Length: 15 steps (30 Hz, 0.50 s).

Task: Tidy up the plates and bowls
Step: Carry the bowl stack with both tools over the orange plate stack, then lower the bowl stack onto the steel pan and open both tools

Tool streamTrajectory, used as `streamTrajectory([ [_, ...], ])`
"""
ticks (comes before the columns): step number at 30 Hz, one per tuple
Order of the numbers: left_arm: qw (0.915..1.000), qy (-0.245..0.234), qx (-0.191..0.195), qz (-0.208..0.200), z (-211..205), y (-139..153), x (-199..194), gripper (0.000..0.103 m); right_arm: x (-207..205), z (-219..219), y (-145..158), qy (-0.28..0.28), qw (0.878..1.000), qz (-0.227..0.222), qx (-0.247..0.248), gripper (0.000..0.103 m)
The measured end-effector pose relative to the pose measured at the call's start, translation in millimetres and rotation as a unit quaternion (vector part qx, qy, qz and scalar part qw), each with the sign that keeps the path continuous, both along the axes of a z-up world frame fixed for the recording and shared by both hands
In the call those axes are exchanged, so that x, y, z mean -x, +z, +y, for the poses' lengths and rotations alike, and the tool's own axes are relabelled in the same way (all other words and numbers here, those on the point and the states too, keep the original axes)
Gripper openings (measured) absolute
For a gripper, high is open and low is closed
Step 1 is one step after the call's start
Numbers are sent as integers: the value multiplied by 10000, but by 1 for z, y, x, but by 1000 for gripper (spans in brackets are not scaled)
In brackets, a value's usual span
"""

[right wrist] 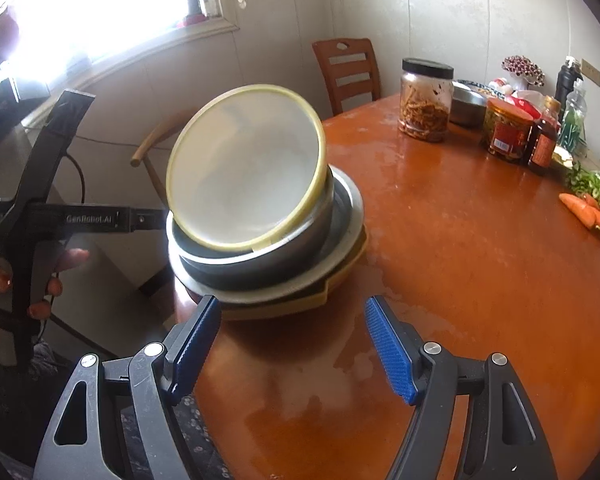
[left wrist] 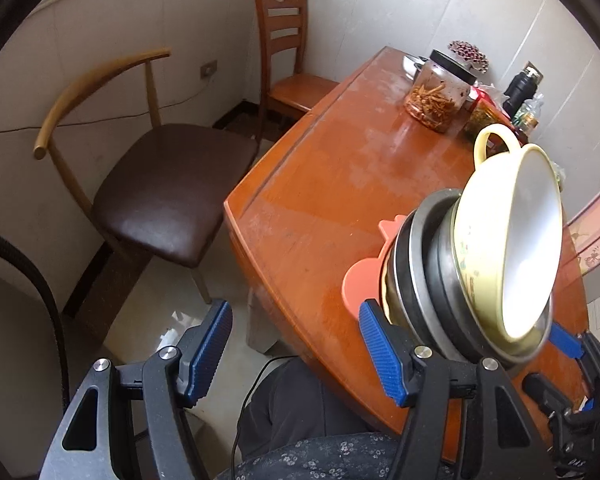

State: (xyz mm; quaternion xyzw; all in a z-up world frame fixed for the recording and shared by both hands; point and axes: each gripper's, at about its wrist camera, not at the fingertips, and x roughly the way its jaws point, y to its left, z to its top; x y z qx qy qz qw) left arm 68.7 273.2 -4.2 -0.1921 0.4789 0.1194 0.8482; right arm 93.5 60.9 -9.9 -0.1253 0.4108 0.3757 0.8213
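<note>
Left wrist view: the left gripper [left wrist: 296, 354] stands released, nothing between its pads, beside the stack of bowls and plates [left wrist: 476, 264] at the table [left wrist: 340, 184] edge. Right wrist view: the right gripper [right wrist: 294, 350], jaws parted and empty, sits just before the same stack [right wrist: 260, 216], its top yellow bowl [right wrist: 244, 164] tilted.

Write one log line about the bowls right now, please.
stack: yellow bowl tilted atop metal bowl and plates | place: table edge | left gripper: open, empty | right gripper: open, empty
</note>
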Motion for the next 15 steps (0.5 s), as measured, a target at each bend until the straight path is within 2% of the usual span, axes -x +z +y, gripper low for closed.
streamTrajectory([
  [7,9994,-335,44,32,-2,-6,-19,66,-1,14,-14,216,9995,-39,218,76],
  [10,9986,-523,28,47,-3,-9,-29,66,-3,18,-16,275,9994,2,190,80],
  [15,9962,-865,-59,59,-10,-15,-43,66,-5,23,-17,437,9990,-34,92,81],
])
